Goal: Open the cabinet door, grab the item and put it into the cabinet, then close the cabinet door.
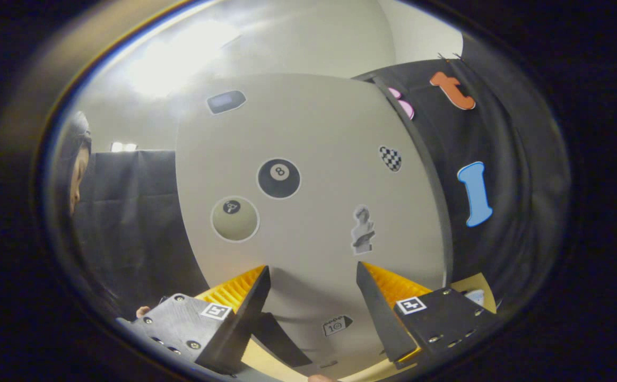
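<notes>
Here we are, looking straight along the gripper and its jaws stand wide apart, nothing clamped between them. Dead ahead, spanning the whole gap and rising well beyond the fingertips, is the pale cabinet door — a flat panel dotted with stickers. There's a black eight-ball sticker up past the left fingertip, a cream ball sticker just below and left of it, a small bust sticker right above the right fingertip, and a checkered heart higher to the right. A dark tag-shaped sticker sits near the door's top, and another little tag sticker shows low between the fingers. Whether the tips actually touch the panel I can't tell — they look very close. The door's dark right edge runs down beside the black cloth wall. A strip of tan worktop peeks out low between the fingers. Far left, a person leans in at the side.
</notes>
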{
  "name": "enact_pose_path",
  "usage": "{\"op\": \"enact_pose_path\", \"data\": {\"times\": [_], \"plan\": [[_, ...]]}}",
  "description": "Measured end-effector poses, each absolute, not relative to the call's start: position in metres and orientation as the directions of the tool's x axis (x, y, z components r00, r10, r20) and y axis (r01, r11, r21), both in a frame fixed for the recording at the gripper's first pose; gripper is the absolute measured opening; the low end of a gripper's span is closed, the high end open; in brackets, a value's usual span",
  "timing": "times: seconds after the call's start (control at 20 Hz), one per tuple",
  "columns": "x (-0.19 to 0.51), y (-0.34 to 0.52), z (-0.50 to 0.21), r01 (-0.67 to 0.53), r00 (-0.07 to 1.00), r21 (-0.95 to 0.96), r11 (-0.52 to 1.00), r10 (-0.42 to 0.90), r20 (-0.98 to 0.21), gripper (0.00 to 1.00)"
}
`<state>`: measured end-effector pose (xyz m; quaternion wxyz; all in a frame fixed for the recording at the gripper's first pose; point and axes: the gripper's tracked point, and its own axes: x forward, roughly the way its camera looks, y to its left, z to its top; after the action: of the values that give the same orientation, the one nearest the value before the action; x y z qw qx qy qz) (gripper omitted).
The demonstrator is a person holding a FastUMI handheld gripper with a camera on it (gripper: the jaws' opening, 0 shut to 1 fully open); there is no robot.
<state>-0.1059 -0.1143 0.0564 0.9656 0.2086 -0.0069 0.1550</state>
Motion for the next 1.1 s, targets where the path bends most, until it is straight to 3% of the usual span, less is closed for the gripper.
{"op": "enact_pose_path", "data": {"times": [0.45, 1.1], "plan": [[-0.033, -0.100, 0.052, -0.276, 0.961, 0.381, 0.883, 0.263, 0.086, 0.97], [-0.033, -0.098, 0.050, -0.200, 0.980, 0.281, 0.939, 0.189, 0.067, 0.97]]}}
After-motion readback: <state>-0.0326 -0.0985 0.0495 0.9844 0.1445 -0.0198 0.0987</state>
